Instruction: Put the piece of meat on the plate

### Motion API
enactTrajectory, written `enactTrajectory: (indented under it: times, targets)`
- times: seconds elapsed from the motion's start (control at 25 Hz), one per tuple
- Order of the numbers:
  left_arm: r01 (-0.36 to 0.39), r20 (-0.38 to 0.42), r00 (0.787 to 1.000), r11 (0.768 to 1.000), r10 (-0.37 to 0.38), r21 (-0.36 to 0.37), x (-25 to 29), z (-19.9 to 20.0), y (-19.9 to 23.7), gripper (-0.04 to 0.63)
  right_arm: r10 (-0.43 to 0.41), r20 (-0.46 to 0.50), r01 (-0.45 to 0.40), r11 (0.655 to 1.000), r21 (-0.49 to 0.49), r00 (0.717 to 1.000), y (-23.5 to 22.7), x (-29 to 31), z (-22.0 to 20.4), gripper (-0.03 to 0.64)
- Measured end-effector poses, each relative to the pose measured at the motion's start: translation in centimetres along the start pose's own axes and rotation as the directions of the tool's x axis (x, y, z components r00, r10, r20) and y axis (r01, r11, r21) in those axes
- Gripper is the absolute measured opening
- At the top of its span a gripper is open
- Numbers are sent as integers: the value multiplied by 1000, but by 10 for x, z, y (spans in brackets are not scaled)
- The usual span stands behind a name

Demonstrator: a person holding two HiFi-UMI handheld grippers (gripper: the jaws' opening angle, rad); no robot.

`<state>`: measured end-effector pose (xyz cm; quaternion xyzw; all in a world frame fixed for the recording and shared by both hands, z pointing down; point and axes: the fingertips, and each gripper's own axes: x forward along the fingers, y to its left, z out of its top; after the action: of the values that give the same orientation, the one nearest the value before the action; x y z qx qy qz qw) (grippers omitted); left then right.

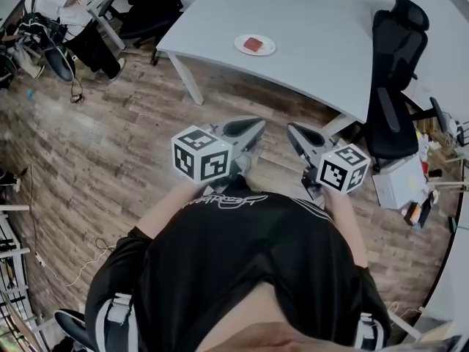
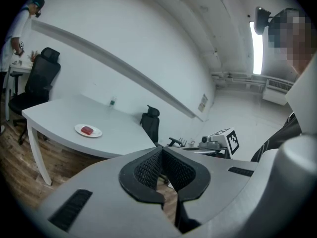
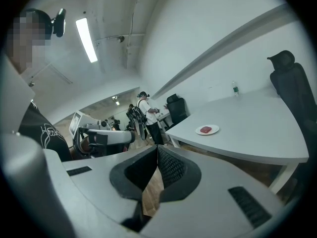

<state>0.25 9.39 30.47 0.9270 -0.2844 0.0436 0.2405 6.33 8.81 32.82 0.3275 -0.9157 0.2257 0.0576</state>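
A red piece of meat point(image 1: 253, 44) lies on a small white plate point(image 1: 240, 47) on the grey table point(image 1: 315, 20) ahead of me. Both grippers are held close to my chest over the wooden floor, well short of the table. My left gripper point(image 1: 254, 127) is shut with nothing in it, and so is my right gripper point(image 1: 295, 132). The left gripper view has the closed left gripper point(image 2: 162, 152) low in the picture and the meat point(image 2: 87, 130) on its plate point(image 2: 97, 133) far off to the left. Beyond the closed right gripper point(image 3: 157, 150), the meat point(image 3: 206, 129) and plate point(image 3: 215, 129) show on the table.
A black office chair point(image 1: 396, 64) stands at the table's right end, with boxes and clutter point(image 1: 410, 189) beside it. Another chair point(image 1: 146, 6) and a person point(image 1: 58, 13) at a desk are at the back left. A white table leg point(image 1: 187, 79) stands at the near corner.
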Motion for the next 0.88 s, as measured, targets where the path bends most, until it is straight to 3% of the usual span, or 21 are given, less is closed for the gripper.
enactTrajectory:
  times: [0.88]
  targets:
    - [23,13,1000,1000,-23,20,-12,-2,-19,8,-14,7,14,999,-46,1000,20,-14,3,9]
